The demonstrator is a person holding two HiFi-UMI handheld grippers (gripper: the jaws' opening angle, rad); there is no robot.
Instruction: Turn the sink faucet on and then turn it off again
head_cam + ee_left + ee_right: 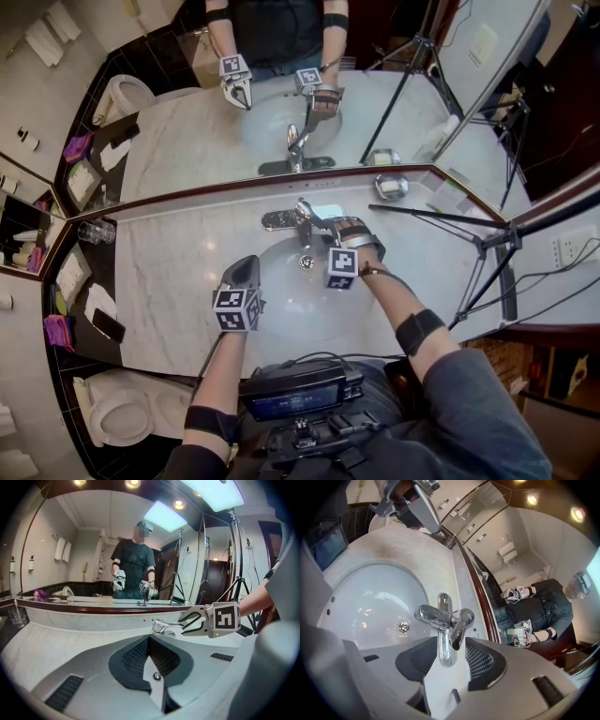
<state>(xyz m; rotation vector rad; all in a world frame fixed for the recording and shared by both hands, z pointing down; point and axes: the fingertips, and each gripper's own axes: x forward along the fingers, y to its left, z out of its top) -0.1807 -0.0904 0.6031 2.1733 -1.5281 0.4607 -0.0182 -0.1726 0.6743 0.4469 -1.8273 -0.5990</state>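
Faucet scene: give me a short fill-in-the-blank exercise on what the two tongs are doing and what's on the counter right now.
1. The right tongs stand open on either side of the ___ of the faucet.
2. The left tongs are ___, with nothing between them.
3. A drinking glass stands at the ___ end of the counter in the head view.
Missing words: handle; shut; left.

Glossy chrome faucet (443,620), polished marble counter (173,272), glazed white basin (361,599).
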